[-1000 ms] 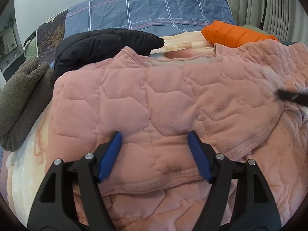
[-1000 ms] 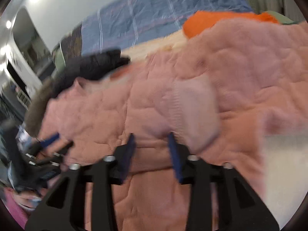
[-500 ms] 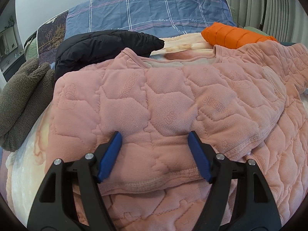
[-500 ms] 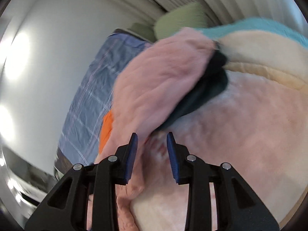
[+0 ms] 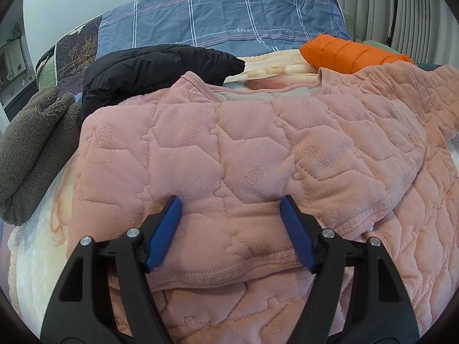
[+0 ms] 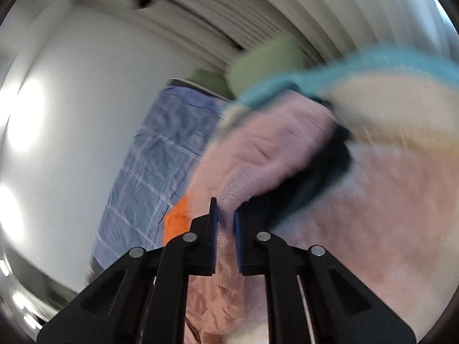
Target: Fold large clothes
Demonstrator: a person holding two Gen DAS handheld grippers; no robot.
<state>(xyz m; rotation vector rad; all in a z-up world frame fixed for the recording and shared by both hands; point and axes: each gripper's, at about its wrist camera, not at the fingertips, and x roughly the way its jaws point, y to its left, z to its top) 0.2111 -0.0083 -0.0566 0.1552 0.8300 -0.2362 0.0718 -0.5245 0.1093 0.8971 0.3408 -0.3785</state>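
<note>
A large pink quilted fleece top point(image 5: 229, 149) lies spread on the bed, its left sleeve folded across the body. My left gripper point(image 5: 231, 203) is open, its blue pads resting on the top near the hem edge, with nothing between them. In the right wrist view my right gripper point(image 6: 226, 215) is shut on a fold of the pink top point(image 6: 264, 154), which runs up from the jaws. The view is tilted and blurred. The cloth below the jaws hangs bunched.
A black puffer jacket point(image 5: 155, 71), a grey-brown fleece point(image 5: 31, 143) and an orange puffer point(image 5: 350, 54) lie around the top. A blue checked duvet point(image 5: 229, 20) is behind. A peach blanket point(image 6: 387, 215) and a teal cloth point(image 6: 330, 71) show in the right wrist view.
My right gripper swung off to the far side of the top and closed on a fold of the pink cloth. My left gripper stayed open and still.
</note>
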